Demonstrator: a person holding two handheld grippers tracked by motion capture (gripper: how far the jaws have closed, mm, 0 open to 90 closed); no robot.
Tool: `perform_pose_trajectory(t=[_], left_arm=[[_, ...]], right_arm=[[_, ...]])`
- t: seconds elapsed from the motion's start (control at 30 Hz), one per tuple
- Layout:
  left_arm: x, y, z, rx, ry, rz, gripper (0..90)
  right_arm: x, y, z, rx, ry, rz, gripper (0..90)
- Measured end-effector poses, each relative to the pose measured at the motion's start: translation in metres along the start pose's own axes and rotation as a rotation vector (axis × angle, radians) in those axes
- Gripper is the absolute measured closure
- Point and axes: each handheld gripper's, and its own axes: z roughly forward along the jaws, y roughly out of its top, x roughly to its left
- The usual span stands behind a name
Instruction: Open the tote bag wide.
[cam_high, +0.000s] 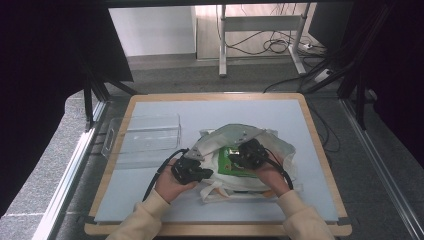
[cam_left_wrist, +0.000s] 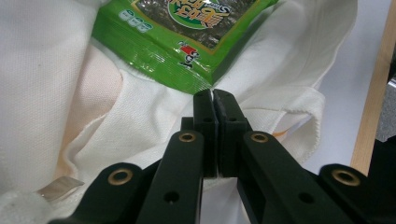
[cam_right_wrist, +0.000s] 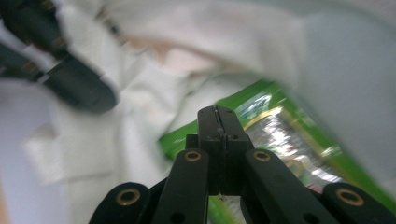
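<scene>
Blue-grey table (cam_high: 150, 200), green snack packet (cam_left_wrist: 182, 35) on white cloth bag (cam_left_wrist: 42, 74), clear tray (cam_high: 145, 137) beside

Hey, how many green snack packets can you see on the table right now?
1. The green snack packet lies on the white cloth bag near the middle of the table, between the two grippers. Others could be hidden inside the bag.

I see a green snack packet (cam_high: 234, 162) — glossy, printed, lying flat — on a crumpled white cloth bag (cam_high: 280, 145) at the table's five o'clock, its handles trailing toward six.
</scene>
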Motion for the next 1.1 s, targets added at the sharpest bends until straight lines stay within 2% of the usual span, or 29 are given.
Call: perform_pose_trajectory(t=[0.17,0.27,0.47,0.53,0.8,0.97,1.03,1.1], left_arm=[[0.0,0.0,0.0,0.003,0.002,0.001,88.5],[-0.001,0.0,0.0,0.002,0.002,0.0,88.5],[-0.001,0.0,0.0,-0.001,0.001,-0.002,88.5],[-0.001,0.0,0.0,-0.004,0.0,0.0,88.5],[0.001,0.001,-0.005,-0.027,-0.017,-0.005,87.5],[0.0,0.004,-0.014,-0.055,-0.022,0.003,86.4],[0.0,0.006,-0.02,-0.071,-0.018,0.017,83.5],[-0.002,0.008,-0.025,-0.086,-0.014,0.02,76.6]], right_arm=[[0.01,-0.017,-0.004,0.023,0.026,-0.014,89.5],[0.013,-0.026,-0.01,0.04,0.021,-0.017,89.5],[0.002,-0.039,-0.028,0.032,-0.02,0.015,89.5],[-0.002,-0.041,-0.032,0.025,-0.026,0.033,89.5],[-0.009,-0.039,-0.043,0.007,-0.039,0.044,89.5],[-0.013,-0.04,-0.045,0.009,-0.049,0.048,89.5],[-0.014,-0.04,-0.046,0.01,-0.053,0.05,89.5],[-0.016,-0.039,-0.046,0.011,-0.057,0.053,89.5]])
